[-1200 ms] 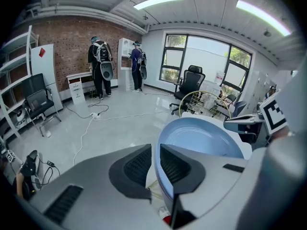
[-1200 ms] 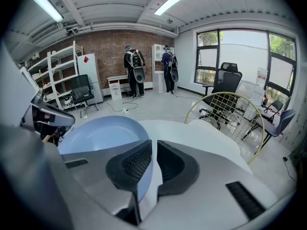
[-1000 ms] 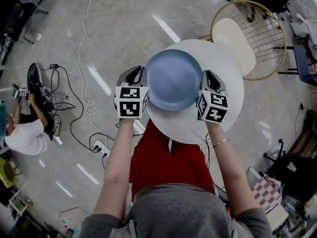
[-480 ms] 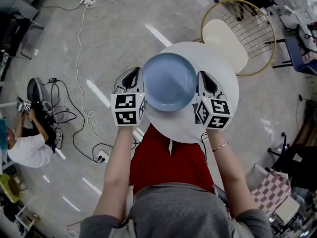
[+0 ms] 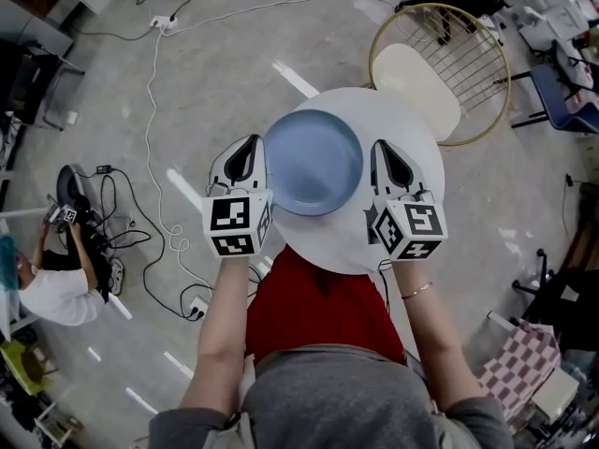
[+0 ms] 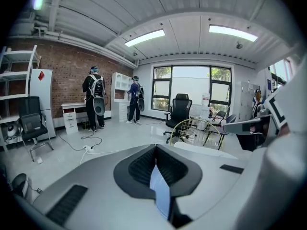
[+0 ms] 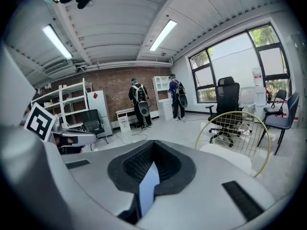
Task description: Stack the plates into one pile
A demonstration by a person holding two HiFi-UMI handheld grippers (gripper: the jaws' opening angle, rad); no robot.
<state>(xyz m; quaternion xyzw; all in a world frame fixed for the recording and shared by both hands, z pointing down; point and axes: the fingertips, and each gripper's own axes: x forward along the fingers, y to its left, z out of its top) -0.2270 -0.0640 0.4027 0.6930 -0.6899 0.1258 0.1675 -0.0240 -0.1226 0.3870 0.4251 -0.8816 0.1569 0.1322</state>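
**Grip on both rims of the pale blue round plate (image 5: 314, 162)**

Shut hard, the left gripper (image 5: 248, 162): dark ribbed pads (image 6: 139, 167) pinched on a thin blue sliver of the plate's left rim. Same on the right gripper (image 5: 388, 168): closed on the opposite rim, with the blue edge wedged between its pads. Nothing else in either claw.

Between the two claws, the plate itself sits face up and roughly level over the round white table (image 5: 416, 124). Hard to judge from straight above whether clear of the tabletop or just touching. No second plate visible in any view, so no pile to aim at yet.

Step in hand, by this reading: carrying one plate two-handed toward wherever the stack is to form. Next move calls for:
- equal squeeze on both sides, with the two hands travelling together so the plate neither tips nor slips;
- finding the other plates;
- lowering centred over them and letting go only once the weight rests.

Pose: both grippers aimed away from the body and tipped slightly down, black-and-white marker cubes (image 5: 237, 224) nearest the camera. Bare forearms (image 5: 225, 325) reach forward, nearly parallel, with a thin bracelet (image 5: 416, 293) at the right wrist. Farther out, a gold wire-framed chair with cream seat (image 5: 426, 78) stands beside the table.
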